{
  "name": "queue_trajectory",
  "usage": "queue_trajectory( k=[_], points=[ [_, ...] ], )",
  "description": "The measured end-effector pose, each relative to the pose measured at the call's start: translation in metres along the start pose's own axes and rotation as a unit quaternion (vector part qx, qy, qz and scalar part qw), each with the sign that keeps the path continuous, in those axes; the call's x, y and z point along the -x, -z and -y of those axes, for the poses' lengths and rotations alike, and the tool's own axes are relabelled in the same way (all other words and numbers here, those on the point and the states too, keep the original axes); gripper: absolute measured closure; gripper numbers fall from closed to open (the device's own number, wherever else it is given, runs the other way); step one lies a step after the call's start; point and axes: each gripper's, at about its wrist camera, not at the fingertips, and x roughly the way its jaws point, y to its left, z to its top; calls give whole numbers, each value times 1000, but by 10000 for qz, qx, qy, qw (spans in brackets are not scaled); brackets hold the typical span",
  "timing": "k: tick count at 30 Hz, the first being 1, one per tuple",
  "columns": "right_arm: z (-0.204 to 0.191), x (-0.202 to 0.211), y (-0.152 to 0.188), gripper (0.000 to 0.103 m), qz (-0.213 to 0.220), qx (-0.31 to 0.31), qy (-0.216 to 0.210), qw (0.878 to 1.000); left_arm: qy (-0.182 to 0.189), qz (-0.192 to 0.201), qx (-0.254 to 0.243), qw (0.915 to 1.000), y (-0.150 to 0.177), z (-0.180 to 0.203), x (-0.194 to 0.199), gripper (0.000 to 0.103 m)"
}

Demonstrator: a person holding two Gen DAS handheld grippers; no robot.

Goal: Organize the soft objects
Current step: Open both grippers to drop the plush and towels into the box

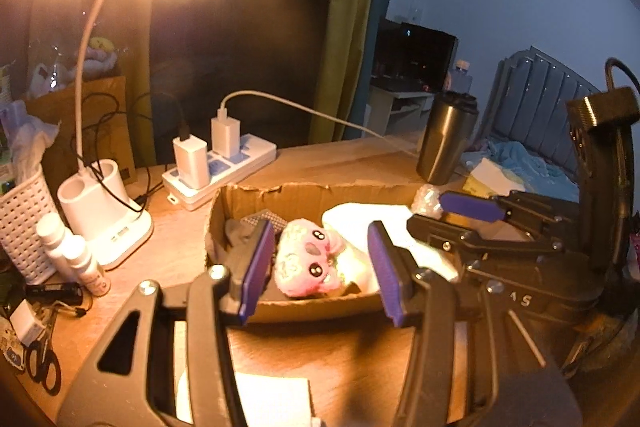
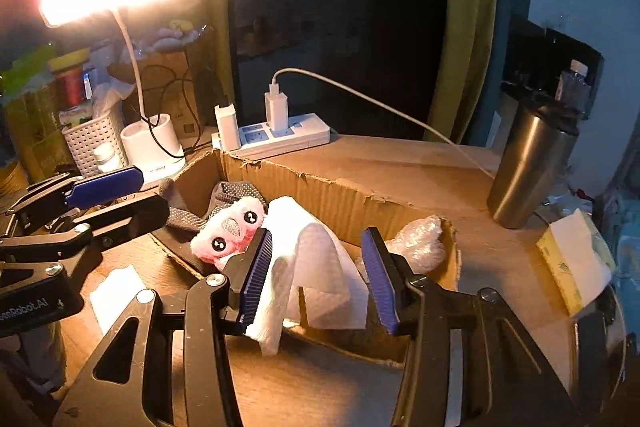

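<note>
Soft things already sit in the cardboard box on the worktop: a pink plush at the left end on a dark spotted cloth, a white paper towel draped over the near wall with one corner hanging outside, and a wad of bubble wrap at the right end.

The right hand-held gripper stands about half open over the towel; its left pad looks to brush the sheet, but nothing is pinched. The left hand-held gripper is likewise part-open and holds nothing, with the plush seen beyond the gap between its pads.

By my reading, this is the release step of a placement, the towel being the likeliest item just let go.

Another white sheet lies on the worktop left of the box, and a yellow-and-white folded piece lies to the right by the steel tumbler. The next move probably calls for lifting clear of the box wall and reaching for one of these, or tucking in the hanging towel corner.
</note>
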Motion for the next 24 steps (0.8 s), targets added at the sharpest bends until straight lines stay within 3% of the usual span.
queue_trajectory(
  k=[24],
  points=[
    [-13, 85, 11, 50, 620, 31, 210, 9979, 22, 537, -181, 9984, 7, 22, 74, 53]
  ],
)
